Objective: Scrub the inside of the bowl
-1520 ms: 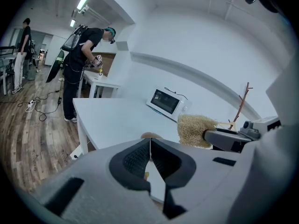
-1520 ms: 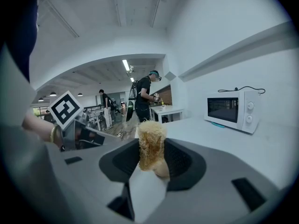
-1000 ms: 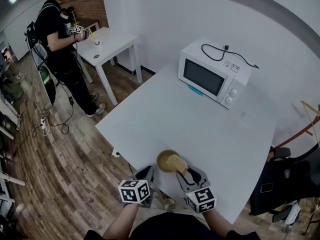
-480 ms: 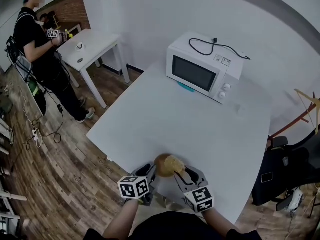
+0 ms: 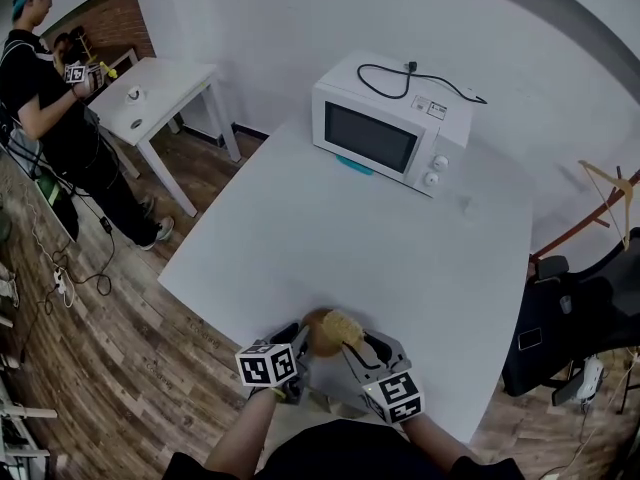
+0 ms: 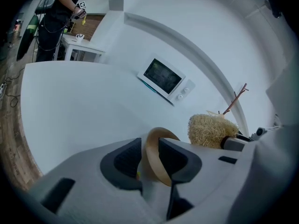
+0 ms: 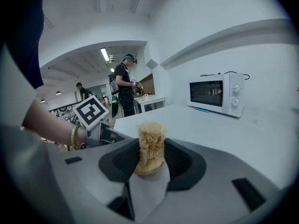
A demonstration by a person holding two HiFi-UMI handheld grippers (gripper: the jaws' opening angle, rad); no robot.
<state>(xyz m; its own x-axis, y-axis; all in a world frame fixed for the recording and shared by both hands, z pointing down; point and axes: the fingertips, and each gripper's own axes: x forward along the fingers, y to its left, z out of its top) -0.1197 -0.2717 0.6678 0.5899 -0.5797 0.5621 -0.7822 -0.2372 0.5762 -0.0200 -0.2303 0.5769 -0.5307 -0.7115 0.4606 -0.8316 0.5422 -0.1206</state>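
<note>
**As Left Jaws Ease Apart, Bowl Is Let Go Beside the Scrubber**

While the left gripper (image 6: 147, 163) has just been opening its jaws, the thin wall of the wooden bowl (image 6: 161, 130) stands between its pads, which are spread to either side and not pinching it. That suggests the bowl is being released near the close edge of the white table (image 5: 400, 248). Either the scrubbing is over or the hold is being reset, and nothing shown settles which. The bowl is small, pale brown and smooth, tipped so its rim meets that gripper edge-on. Just to the right, the right gripper (image 7: 150, 158) is clamped on a straw-coloured fibrous scrubber (image 7: 150, 141), its tuft poking ahead of the jaws at the bowl's right side. Contact between the two cannot be made out.
</note>
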